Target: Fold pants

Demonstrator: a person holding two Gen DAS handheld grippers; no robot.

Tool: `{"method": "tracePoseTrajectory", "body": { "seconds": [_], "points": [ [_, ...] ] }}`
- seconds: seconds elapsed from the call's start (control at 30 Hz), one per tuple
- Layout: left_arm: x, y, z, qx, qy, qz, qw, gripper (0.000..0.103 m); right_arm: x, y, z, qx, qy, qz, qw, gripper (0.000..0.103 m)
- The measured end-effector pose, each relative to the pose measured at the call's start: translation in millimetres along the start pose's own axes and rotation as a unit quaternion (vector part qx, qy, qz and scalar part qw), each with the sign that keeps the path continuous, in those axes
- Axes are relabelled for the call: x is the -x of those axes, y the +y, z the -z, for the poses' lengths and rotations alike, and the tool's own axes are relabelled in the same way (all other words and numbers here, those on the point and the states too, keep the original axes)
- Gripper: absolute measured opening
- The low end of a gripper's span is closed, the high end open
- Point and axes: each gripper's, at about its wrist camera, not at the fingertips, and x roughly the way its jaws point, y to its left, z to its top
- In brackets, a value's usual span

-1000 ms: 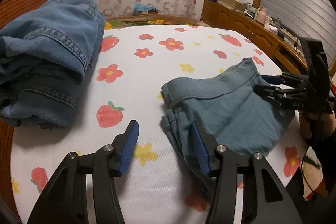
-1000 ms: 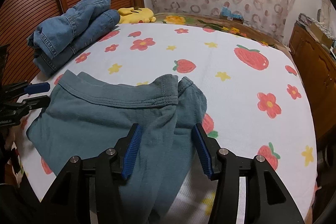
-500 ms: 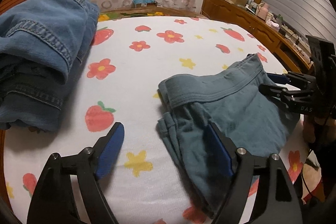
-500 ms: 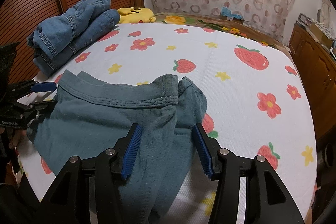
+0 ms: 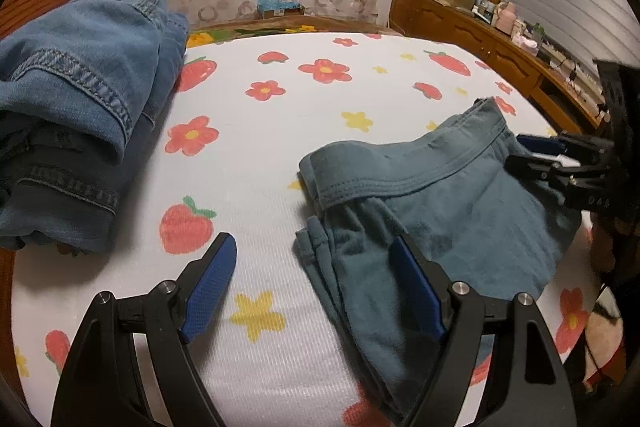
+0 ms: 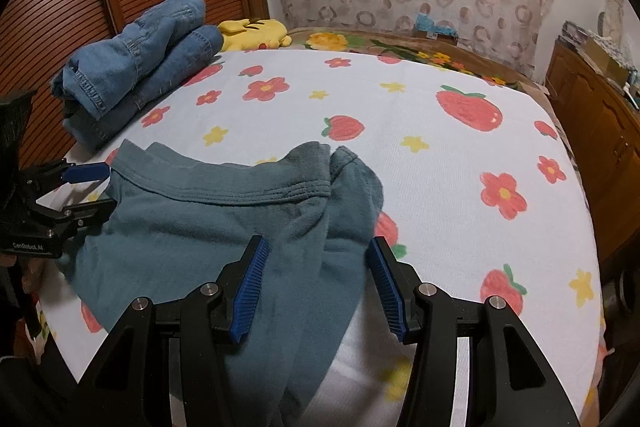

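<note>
Teal pants (image 5: pixel 436 211) lie folded on the bed near its front edge, also in the right wrist view (image 6: pixel 208 227). My left gripper (image 5: pixel 316 287) is open, low over the pants' left end, its right finger above the cloth. My right gripper (image 6: pixel 316 287) is open over the pants' right part, holding nothing. It shows at the right of the left wrist view (image 5: pixel 536 151). The left gripper shows at the left of the right wrist view (image 6: pixel 90 187), beside the waistband corner.
Folded blue jeans (image 5: pixel 76 131) are stacked at the bed's left side, also in the right wrist view (image 6: pixel 136 75). A yellow plush (image 6: pixel 252 33) lies behind them. A wooden dresser (image 5: pixel 500 47) with clutter stands right. The strawberry-print sheet (image 5: pixel 256 147) covers the bed.
My left gripper has opened wider and shifted slightly forward over the pants' left end. The right gripper has stayed still and open.
</note>
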Motion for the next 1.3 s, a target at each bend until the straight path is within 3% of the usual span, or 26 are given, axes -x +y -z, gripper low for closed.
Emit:
{"method": "tracePoseTrajectory", "body": {
  "seconds": [0.4,0.5,0.57,0.7,0.8,1.1,1.3],
  "points": [
    [0.7,-0.3,1.0,-0.002,-0.002,-0.003,1.0000,0.082,-6.8,-6.5,-9.0,-0.019,0.016,-0.014,1.000,0.059],
    [3.6,3.6,3.4,0.009,-0.010,0.021,0.9997,0.081,-5.9,-6.2,-8.0,-0.017,0.011,-0.015,1.000,0.059],
    [6.3,6.2,4.5,0.017,-0.014,0.047,0.9986,0.075,-5.7,-6.2,-7.4,-0.016,0.009,-0.018,1.000,0.059],
    [7.0,1.6,5.0,0.010,-0.013,0.046,0.9988,0.061,-5.8,-5.0,-6.3,-0.017,0.008,-0.025,1.000,0.058],
    [6.9,-4.8,4.3,0.005,-0.011,0.056,0.9983,0.049,-6.4,-3.6,-6.4,-0.016,0.009,-0.031,0.999,0.051],
    [3.9,-3.0,-2.4,0.017,-0.012,0.054,0.9983,0.030,-6.8,-10.8,-7.4,-0.037,0.008,-0.053,0.998,0.040],
    [4.7,-4.0,-2.5,0.016,-0.015,0.050,0.9985,0.026,-8.0,-8.9,-7.5,-0.040,0.006,-0.061,0.997,0.030]
  ]
}}
